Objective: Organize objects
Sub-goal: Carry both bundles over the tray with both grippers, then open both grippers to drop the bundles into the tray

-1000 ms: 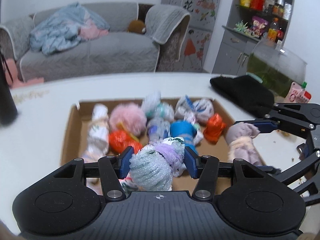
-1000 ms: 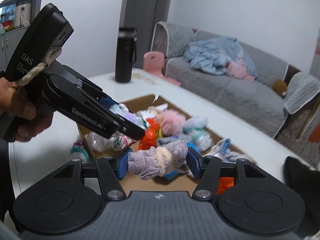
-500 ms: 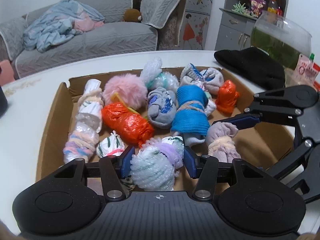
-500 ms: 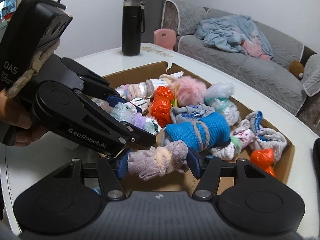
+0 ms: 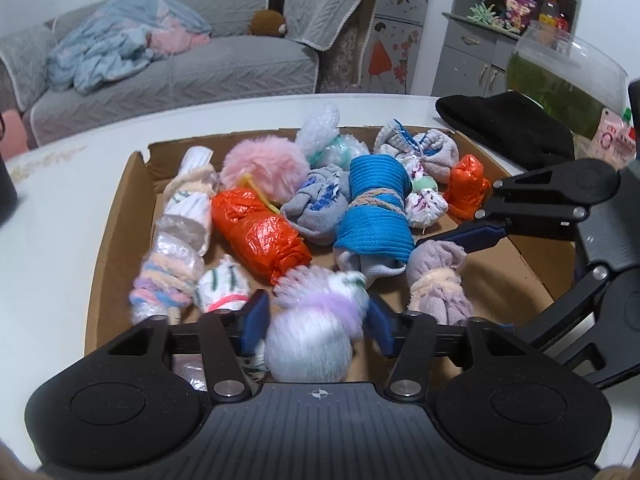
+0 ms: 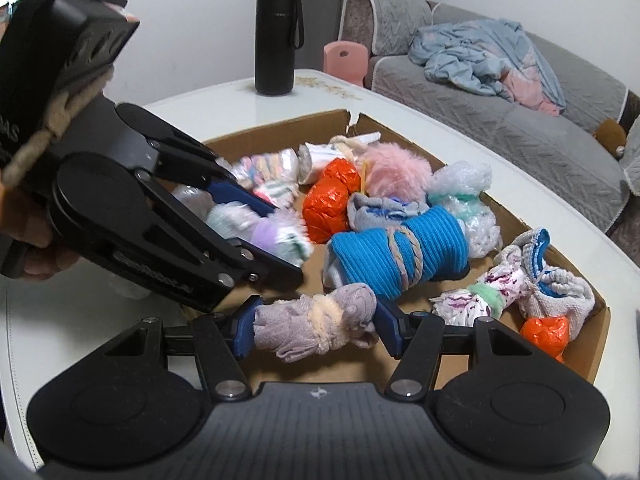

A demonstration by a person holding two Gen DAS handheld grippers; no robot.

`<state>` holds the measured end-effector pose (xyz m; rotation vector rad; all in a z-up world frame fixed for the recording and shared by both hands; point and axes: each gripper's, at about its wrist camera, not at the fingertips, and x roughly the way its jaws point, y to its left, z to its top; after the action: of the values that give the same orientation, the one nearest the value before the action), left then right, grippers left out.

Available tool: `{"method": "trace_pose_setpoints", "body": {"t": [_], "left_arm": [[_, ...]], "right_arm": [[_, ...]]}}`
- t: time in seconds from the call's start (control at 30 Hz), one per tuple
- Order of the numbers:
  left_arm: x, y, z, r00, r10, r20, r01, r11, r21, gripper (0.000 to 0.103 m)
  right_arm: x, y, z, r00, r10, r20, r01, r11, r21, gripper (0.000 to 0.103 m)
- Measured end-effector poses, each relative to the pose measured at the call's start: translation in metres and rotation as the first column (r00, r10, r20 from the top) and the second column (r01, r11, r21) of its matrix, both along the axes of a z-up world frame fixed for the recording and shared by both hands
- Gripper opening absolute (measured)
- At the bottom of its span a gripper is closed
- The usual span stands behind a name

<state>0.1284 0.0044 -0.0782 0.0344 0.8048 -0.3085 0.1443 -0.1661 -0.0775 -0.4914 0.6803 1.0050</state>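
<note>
A shallow cardboard box (image 5: pixel 116 216) on the white table holds several tied sock and bag bundles. My left gripper (image 5: pixel 318 320) hangs low over the box's near edge with its jaws opening. The mint and lilac bundle (image 5: pixel 308 344) sits blurred between the pads, which no longer press on it. From the right wrist view the left gripper (image 6: pixel 286 240) comes in from the left with that bundle (image 6: pixel 260 232) between its fingers. My right gripper (image 6: pixel 316 326) is shut on a mauve sock bundle (image 6: pixel 316 328) tied with cream yarn, just above the box floor.
In the box lie a blue roll (image 5: pixel 376 208), an orange bag bundle (image 5: pixel 256 232) and a pink pompom (image 5: pixel 260 164). A black bottle (image 6: pixel 276 32) stands at the table's far end. A black cloth (image 5: pixel 508 128) and a glass bowl (image 5: pixel 560 76) sit beside the box.
Both grippers have sunk toward the box. The left jaws have spread and the mint and lilac bundle has come loose and blurs. The right gripper still holds its mauve bundle.
</note>
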Motion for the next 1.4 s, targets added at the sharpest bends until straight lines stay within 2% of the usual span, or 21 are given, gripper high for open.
{"method": "trace_pose_setpoints", "body": {"t": [0.03,0.07,0.37,0.6,0.97,1.1,1.27,1.4], "left_arm": [[0.001,0.002,0.001,1.000,0.005,-0.006,-0.005,1.000,-0.020,0.079],[0.001,0.002,0.002,1.000,0.004,-0.010,-0.005,0.999,-0.035,0.081],[0.000,-0.002,0.004,1.000,0.006,-0.016,-0.007,0.999,-0.042,0.087],[-0.004,-0.003,0.015,1.000,0.005,0.003,-0.005,0.998,-0.067,0.099],[-0.014,-0.006,0.035,0.999,-0.003,0.036,0.006,0.995,-0.103,0.101],[-0.020,-0.008,0.041,0.999,-0.006,0.052,0.011,0.995,-0.097,0.101],[-0.030,-0.001,0.051,0.997,0.010,0.077,-0.003,0.995,-0.099,0.101],[-0.040,0.007,0.060,0.995,0.029,0.099,-0.019,0.995,-0.098,0.102]], "right_arm": [[0.001,0.000,-0.001,1.000,0.000,-0.002,0.000,1.000,-0.001,0.056],[0.001,0.000,-0.001,1.000,0.000,-0.005,0.000,1.000,-0.003,0.056],[0.005,0.005,-0.003,1.000,0.009,-0.020,-0.009,1.000,-0.018,0.056],[0.006,0.005,-0.003,1.000,0.008,-0.027,-0.009,1.000,-0.021,0.057],[0.005,0.008,-0.001,1.000,0.005,-0.022,-0.005,0.999,-0.038,0.061],[0.004,0.008,0.000,1.000,0.003,-0.018,-0.004,0.999,-0.044,0.063],[0.000,0.006,0.005,1.000,0.000,-0.009,-0.001,0.999,-0.036,0.070],[-0.005,0.005,0.007,1.000,-0.003,0.000,0.003,0.999,-0.040,0.070]]}}
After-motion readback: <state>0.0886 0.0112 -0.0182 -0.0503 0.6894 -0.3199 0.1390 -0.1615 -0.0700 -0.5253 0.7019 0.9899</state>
